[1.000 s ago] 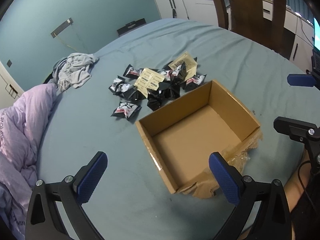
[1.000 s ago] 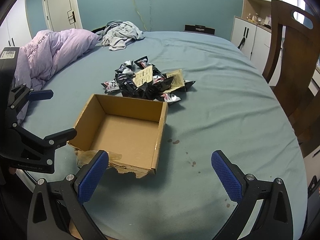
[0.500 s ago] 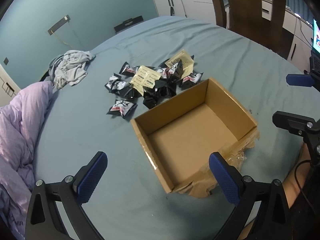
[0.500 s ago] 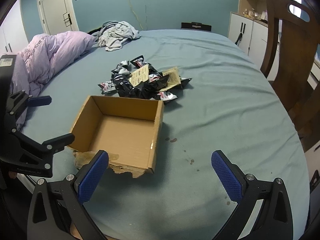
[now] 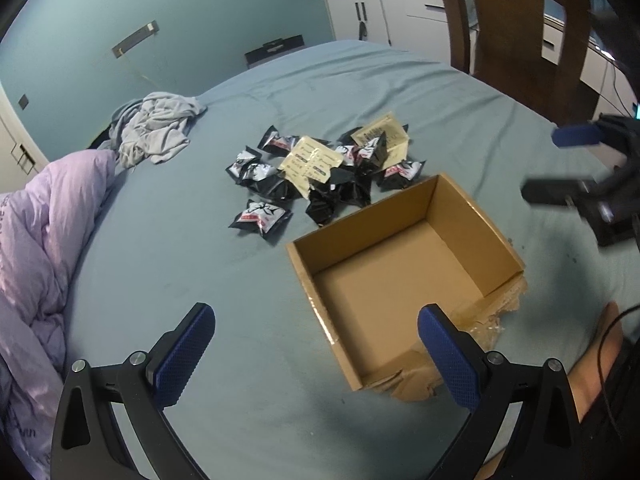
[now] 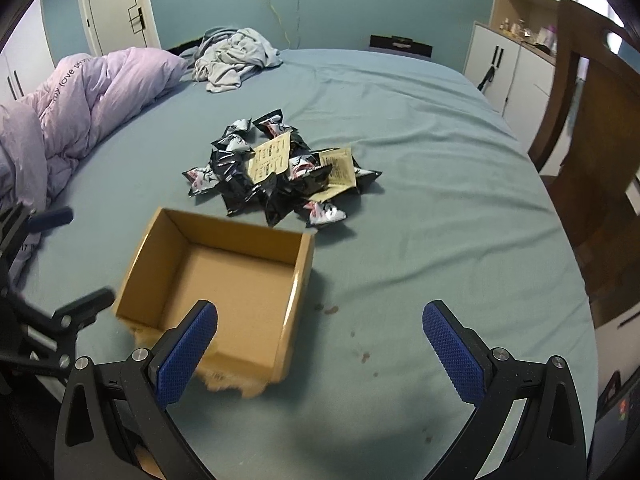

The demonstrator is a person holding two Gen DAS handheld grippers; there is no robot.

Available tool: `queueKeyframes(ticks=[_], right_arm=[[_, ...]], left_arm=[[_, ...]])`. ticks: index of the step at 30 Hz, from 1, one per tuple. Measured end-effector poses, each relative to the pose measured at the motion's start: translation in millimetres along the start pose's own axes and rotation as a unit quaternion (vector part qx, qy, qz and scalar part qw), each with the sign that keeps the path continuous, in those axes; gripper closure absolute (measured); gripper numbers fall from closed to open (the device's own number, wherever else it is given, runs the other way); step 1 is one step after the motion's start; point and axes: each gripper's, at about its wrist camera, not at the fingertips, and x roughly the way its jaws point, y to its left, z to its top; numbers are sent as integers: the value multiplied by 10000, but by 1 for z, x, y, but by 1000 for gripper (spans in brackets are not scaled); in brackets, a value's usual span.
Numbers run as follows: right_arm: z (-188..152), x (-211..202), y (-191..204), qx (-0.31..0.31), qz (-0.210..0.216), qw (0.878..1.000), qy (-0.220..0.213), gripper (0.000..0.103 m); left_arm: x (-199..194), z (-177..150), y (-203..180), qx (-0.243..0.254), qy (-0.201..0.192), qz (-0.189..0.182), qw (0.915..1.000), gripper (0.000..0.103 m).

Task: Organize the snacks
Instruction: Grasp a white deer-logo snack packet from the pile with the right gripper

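An open, empty cardboard box (image 5: 472,216) (image 6: 224,234) sits on the blue-green bedsheet. Just beyond it lies a pile of several black snack packets (image 5: 262,214) (image 6: 240,190) with two yellow packets (image 5: 310,164) (image 6: 270,158) among them. My left gripper (image 5: 316,354) hovers open over the near left corner of the box, holding nothing. My right gripper (image 6: 320,354) is open too, above the sheet at the box's near right corner. In the left wrist view the right gripper (image 5: 568,164) shows blurred at the right edge.
A lilac duvet (image 6: 72,96) is bunched along the left side of the bed, and a crumpled grey garment (image 6: 232,58) lies at the far end. A wooden chair (image 6: 592,128) and white cabinets (image 6: 500,68) stand to the right. Small dark stains (image 6: 332,310) mark the sheet.
Both grippers have moved forward toward the box and the packets, the right one also shifting left over the box corner. Box and packets lie as before.
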Motion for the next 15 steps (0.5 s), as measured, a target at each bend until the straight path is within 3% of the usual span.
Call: queueKeyframes(ticks=[10,15], right_arm=[[64,80,-54,1091,266,9899,866,0],[94,118,-44,973,433,9870,1206,0]], left_arm=[[8,0,18,-404,140,-116,9990,0],[15,-1,27,-592,251,-203,9977,0]])
